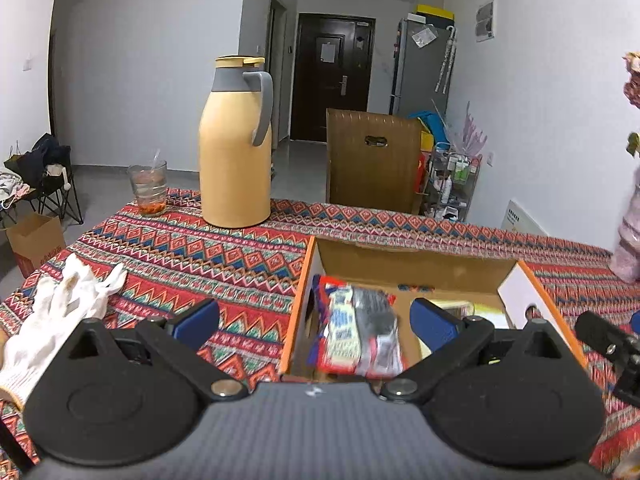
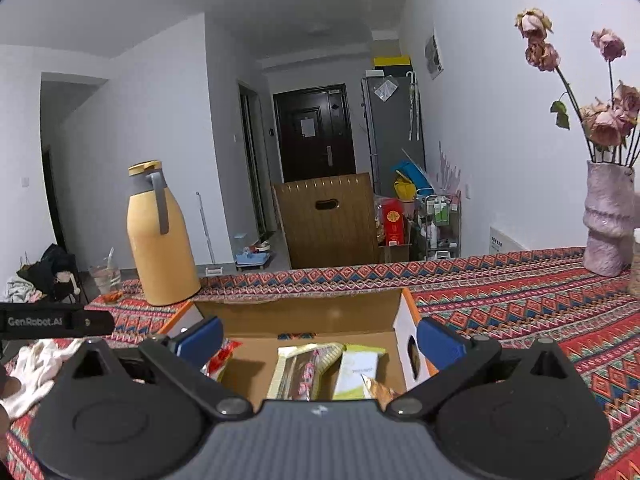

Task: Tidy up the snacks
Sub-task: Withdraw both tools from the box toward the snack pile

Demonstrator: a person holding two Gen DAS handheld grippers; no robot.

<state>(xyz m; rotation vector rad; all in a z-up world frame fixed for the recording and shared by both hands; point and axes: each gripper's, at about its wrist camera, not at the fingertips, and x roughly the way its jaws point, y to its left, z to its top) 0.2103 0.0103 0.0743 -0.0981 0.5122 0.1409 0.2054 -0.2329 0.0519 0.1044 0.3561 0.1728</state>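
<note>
- L gripper (image 1: 316,322) gaped wide, empty; red-blue snack pack (image 1: 356,330) blurred between its pads at lower centre, seemingly just dropped into the cardboard box (image 1: 404,268).
- R gripper (image 2: 320,344) likewise spread, nothing held, above yellow-green packs (image 2: 320,372).
- Next, prob.: fetch another snack; none visible outside box.
- Thermos (image 1: 234,148) stood beyond, upper left.

Lying inside the open orange-edged cardboard box (image 2: 404,320): a red-and-white foil snack packet (image 1: 356,330) (blurred), beside gold and pale-green snack packets (image 2: 320,372) leaning together.
</note>
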